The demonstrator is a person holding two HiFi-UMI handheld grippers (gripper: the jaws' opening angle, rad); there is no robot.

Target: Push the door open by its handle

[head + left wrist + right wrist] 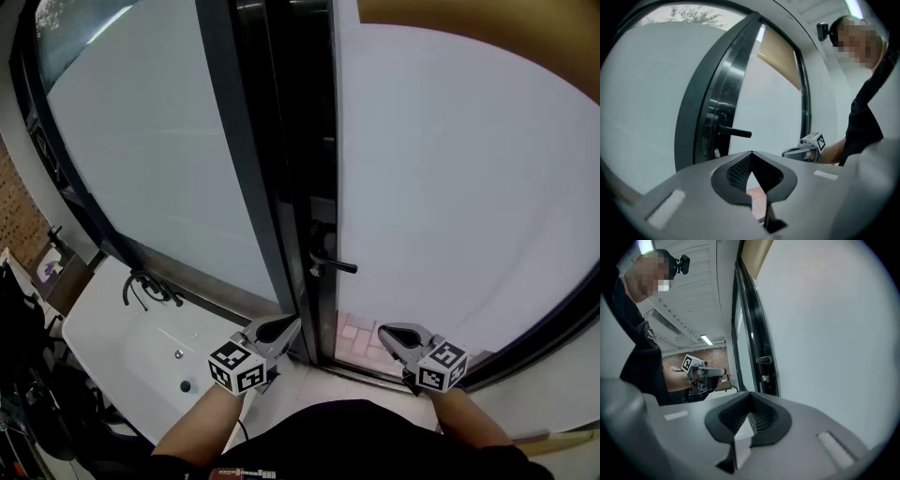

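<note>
Head view: handle (337, 266) ahead of left tool (291, 324), apart

Right gripper (749, 394), fingers (762, 416) together, before the door handle (764, 360).

The door (450, 178) is a tall pane of frosted white glass in a dark frame, and it fills the head view from 12 o'clock round to 4 o'clock. It stands upright and slightly ajar, with its narrow dark edge showing along its left side. The handle (335, 265) is a slim black lever on that edge, just below the view's centre toward 6 o'clock. It lies level, its free end pointing to 3 o'clock.
</note>
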